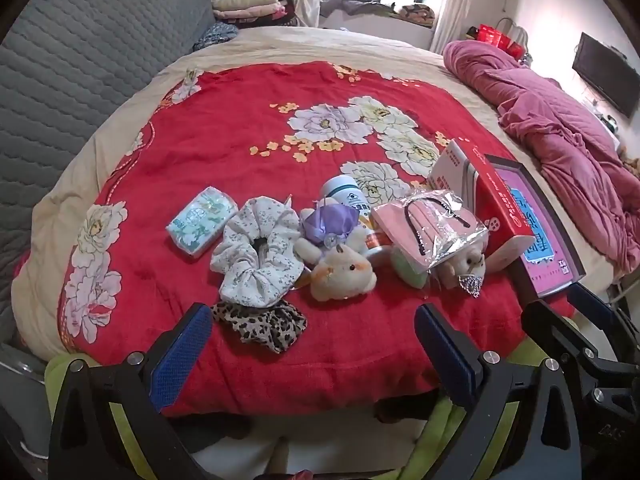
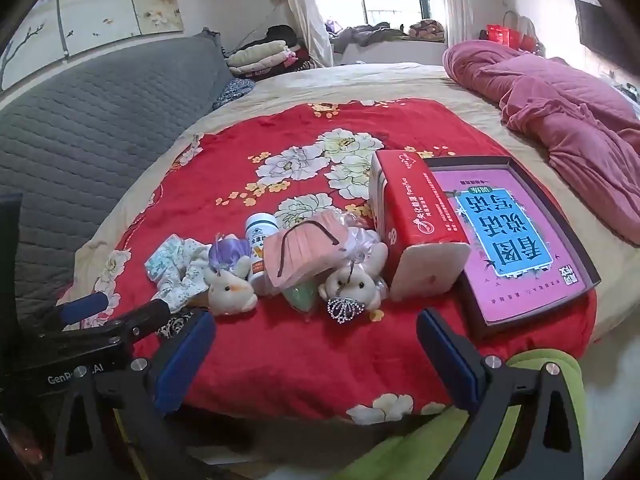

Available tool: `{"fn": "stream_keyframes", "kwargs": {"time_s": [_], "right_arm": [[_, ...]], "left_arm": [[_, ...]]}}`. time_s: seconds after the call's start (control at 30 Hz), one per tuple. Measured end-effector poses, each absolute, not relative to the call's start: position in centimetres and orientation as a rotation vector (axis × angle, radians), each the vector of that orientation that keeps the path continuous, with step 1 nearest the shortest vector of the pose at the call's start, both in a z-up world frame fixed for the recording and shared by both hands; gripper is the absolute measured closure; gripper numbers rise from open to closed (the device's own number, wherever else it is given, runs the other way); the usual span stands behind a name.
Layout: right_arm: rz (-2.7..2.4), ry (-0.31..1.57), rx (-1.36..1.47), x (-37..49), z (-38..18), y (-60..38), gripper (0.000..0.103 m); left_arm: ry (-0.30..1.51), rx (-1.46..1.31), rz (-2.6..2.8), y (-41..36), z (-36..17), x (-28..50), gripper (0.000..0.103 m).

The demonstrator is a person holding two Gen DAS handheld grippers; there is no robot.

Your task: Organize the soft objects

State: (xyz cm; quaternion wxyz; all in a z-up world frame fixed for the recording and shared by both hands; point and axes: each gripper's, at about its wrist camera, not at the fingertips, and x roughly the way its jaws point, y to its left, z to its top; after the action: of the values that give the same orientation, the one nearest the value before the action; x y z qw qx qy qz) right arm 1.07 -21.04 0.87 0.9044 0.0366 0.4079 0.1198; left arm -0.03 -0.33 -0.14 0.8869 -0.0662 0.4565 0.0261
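Observation:
A row of small items lies on the red floral blanket (image 1: pixel 240 128): a tissue pack (image 1: pixel 202 220), a white floral scrunchie (image 1: pixel 258 250), a leopard scrunchie (image 1: pixel 262 322), a cream plush toy (image 1: pixel 342 274) with a purple bow, and a second plush toy (image 2: pixel 356 280) with a small tiara (image 2: pixel 345 308). A bagged pink face mask (image 1: pixel 432 226) lies on the second toy. A white bottle (image 2: pixel 261 240) lies behind the toys. My left gripper (image 1: pixel 314 342) hovers open at the near edge, just in front of the leopard scrunchie. My right gripper (image 2: pixel 316 346) is open too, in front of the tiara toy, holding nothing.
A red box (image 2: pixel 416 216) leans on a dark tray with a pink book (image 2: pixel 516 236) at the right. A rumpled pink quilt (image 2: pixel 568 116) lies far right. A grey headboard (image 1: pixel 72 68) runs along the left, and folded clothes (image 1: pixel 252 6) are stacked at the back.

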Motion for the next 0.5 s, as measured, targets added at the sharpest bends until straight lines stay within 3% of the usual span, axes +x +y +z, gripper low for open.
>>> {"fn": "stream_keyframes", "kwargs": {"time_s": [0.5], "right_arm": [[0.243,0.833,0.066,1.01,0.80,-20.98,0.002]], "left_arm": [[0.950,-0.129,0.055,-0.39,-0.15,-0.19,0.002]]}}
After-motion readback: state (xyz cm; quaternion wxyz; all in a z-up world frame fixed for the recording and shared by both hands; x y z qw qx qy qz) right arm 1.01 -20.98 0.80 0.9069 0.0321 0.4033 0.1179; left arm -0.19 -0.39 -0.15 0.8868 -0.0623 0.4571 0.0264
